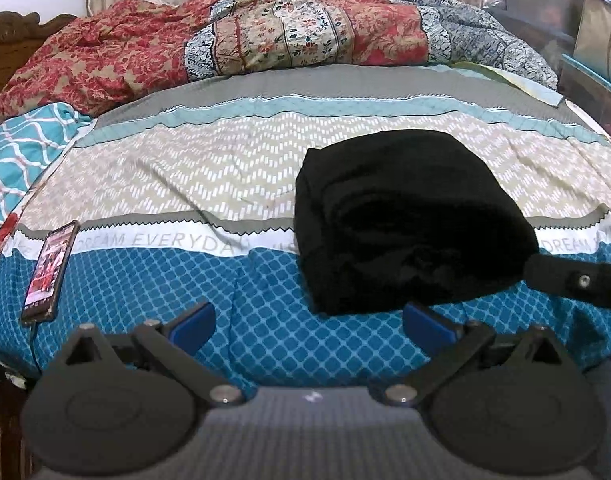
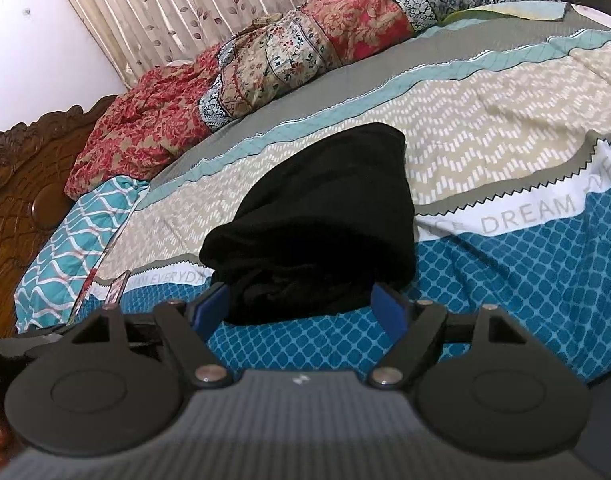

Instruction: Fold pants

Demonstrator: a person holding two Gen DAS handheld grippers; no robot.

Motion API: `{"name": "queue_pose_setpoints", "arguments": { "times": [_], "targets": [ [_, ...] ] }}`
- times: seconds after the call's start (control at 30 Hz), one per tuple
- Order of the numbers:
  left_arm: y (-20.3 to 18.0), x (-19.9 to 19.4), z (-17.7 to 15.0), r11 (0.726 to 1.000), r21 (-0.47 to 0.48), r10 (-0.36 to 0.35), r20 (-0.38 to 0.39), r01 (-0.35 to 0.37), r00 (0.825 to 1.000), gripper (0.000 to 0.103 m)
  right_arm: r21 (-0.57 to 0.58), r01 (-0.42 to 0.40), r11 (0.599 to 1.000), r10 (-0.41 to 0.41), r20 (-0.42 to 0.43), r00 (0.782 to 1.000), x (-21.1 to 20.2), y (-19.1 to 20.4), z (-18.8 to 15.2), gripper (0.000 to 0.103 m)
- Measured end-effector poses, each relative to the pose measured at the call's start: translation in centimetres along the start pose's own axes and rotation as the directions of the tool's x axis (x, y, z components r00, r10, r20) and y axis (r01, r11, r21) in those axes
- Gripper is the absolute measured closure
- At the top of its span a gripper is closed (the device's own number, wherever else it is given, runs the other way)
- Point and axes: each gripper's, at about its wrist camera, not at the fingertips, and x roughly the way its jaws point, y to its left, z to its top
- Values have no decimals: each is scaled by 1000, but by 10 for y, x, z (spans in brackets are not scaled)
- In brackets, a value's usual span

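Fingers of both grippers stand wide and empty: the left gripper (image 1: 309, 318) hovers off the bundle's near corner, the right gripper (image 2: 301, 306) straddles its near edge without pressing. Black pants (image 1: 405, 216) lie folded compactly on the bed (image 1: 265, 344). Folding looks nearly finished; next likely comes tidying or withdrawing. Open bedspread surrounds them; a phone (image 1: 49, 272) lies well apart.

Left hand-held gripper (image 1: 309, 322), right hand-held gripper (image 2: 301, 306), black linkage arms, blue pads, silver screws, grey ribbed bodies
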Motion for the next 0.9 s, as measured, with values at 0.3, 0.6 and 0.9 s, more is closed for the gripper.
{"name": "queue_pose_setpoints", "arguments": {
  "times": [0.3, 0.6, 0.9],
  "targets": [
    [7, -5, -5, 999, -32, -18, -17, 18, 1000, 0, 0, 1, 1000, -1, -10, 1000, 1, 0, 0, 23],
    [19, -12, -7, 996, -73, -50, -1, 50, 999, 0, -4, 0, 1000, 0, -25, 1000, 4, -2, 0, 23],
    [18, -9, -7, 995, -69, -69, -5, 68, 998, 0, 3, 2, 1000, -2, -35, 999, 6, -3, -1, 23]
  ]
}}
